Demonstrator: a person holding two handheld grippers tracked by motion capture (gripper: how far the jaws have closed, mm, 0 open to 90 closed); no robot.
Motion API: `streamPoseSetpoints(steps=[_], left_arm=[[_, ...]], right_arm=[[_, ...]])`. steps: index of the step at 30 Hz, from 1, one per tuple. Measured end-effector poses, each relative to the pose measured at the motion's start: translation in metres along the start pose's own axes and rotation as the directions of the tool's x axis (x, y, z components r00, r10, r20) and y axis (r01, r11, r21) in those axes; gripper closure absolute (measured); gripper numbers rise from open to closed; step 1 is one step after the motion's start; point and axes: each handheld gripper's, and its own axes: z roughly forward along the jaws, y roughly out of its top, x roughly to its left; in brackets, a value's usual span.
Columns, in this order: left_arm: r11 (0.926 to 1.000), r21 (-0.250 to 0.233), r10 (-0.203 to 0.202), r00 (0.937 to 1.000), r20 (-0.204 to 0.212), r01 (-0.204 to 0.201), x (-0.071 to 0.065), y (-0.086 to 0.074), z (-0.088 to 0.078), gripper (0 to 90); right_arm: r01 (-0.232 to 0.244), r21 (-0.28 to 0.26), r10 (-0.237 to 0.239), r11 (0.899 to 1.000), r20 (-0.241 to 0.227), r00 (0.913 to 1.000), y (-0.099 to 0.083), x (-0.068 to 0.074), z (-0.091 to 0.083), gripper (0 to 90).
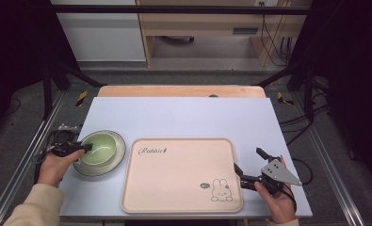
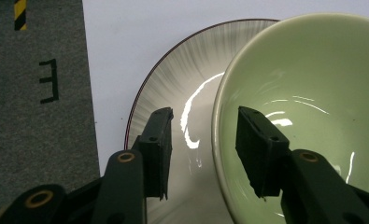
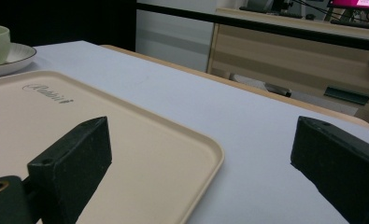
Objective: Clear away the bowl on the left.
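A pale green bowl (image 1: 100,146) stands on a white ribbed plate (image 1: 119,151) at the table's left. My left gripper (image 1: 85,148) reaches over the bowl's left rim. In the left gripper view its jaws (image 2: 205,114) straddle the wall of the bowl (image 2: 313,93), one inside it and one outside over the plate (image 2: 191,70). A gap shows on both sides of the rim, so the gripper is open. My right gripper (image 1: 247,158) hovers wide open with nothing in it at the right edge of the beige rabbit tray (image 1: 174,188); from its own view, the gripper (image 3: 202,123) spans the tray corner (image 3: 173,154).
The pale table top (image 1: 183,115) ends close to the plate on the left, with grey floor (image 2: 32,116) beyond. Metal frame rails (image 1: 28,155) run along both sides. A wooden desk (image 1: 198,28) stands behind the table.
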Motion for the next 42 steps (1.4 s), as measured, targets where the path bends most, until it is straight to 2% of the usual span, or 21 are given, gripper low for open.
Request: streamPoseSetpoints(steps=[6, 10, 17, 19, 21, 24, 29, 32, 34, 37, 39, 42], left_arm=[[0.9993, 0.025, -0.028, 0.9995, 0.014, 0.028, 0.003, -0.001, 0.0, 62.6], [0.998, 0.022, -0.061, 0.9977, 0.03, 0.06, 0.004, -0.001, 0.001, 66.8], [0.9958, 0.056, -0.074, 0.9959, 0.051, 0.072, 0.004, -0.001, 0.003, 72.4], [0.9957, 0.067, -0.068, 0.9951, 0.072, 0.063, 0.003, -0.001, 0.005, 78.1], [0.9953, 0.064, -0.078, 0.9936, 0.082, 0.072, 0.003, -0.002, 0.005, 82.0], [0.9944, 0.059, -0.093, 0.9914, 0.092, 0.088, 0.005, -0.003, 0.005, 82.8], [0.9901, 0.039, -0.138, 0.9836, 0.115, 0.135, 0.008, -0.006, 0.003, 83.7], [0.9895, 0.02, -0.145, 0.982, 0.121, 0.143, 0.007, -0.006, 0.002, 83.7], [0.9891, 0.005, -0.146, 0.9788, 0.143, 0.147, 0.007, -0.006, 0.0, 83.5], [0.9899, -0.007, -0.139, 0.9802, 0.141, 0.141, 0.005, -0.005, -0.003, 83.4], [0.9883, -0.012, -0.148, 0.9762, 0.159, 0.152, 0.005, -0.005, -0.004, 83.4], [0.9862, -0.025, -0.158, 0.9739, 0.163, 0.164, 0.004, -0.004, -0.006, 83.4]], right_arm=[[0.001, 0.0, -0.001, 1.0, -0.002, 1.0, 0.0, 0.0, 0.0, 5.3], [0.002, 0.002, -0.002, 1.0, -0.003, 1.0, 0.0, 0.0, 0.0, 5.3], [0.005, 0.008, -0.004, 1.0, -0.006, 1.0, 0.0, 0.001, 0.001, 5.3], [0.005, 0.009, -0.005, 1.0, -0.007, 1.0, -0.001, 0.001, 0.001, 5.3], [0.004, 0.008, -0.004, 1.0, -0.008, 1.0, 0.0, 0.001, 0.001, 5.3], [0.005, 0.009, -0.005, 1.0, -0.008, 1.0, -0.001, 0.001, 0.001, 5.3], [0.003, 0.007, -0.003, 1.0, -0.007, 1.0, 0.0, 0.001, 0.001, 5.3], [0.004, 0.007, -0.004, 1.0, -0.007, 1.0, 0.0, 0.001, 0.001, 5.3], [0.005, 0.008, -0.005, 1.0, -0.007, 1.0, 0.0, 0.001, 0.001, 5.3], [0.005, 0.007, -0.005, 1.0, -0.009, 0.9999, 0.0, 0.001, 0.001, 5.3], [0.005, 0.007, -0.005, 1.0, -0.01, 0.9999, 0.0, 0.002, 0.001, 5.3], [0.005, 0.006, -0.005, 1.0, -0.01, 0.9999, 0.0, 0.002, 0.001, 5.3]])
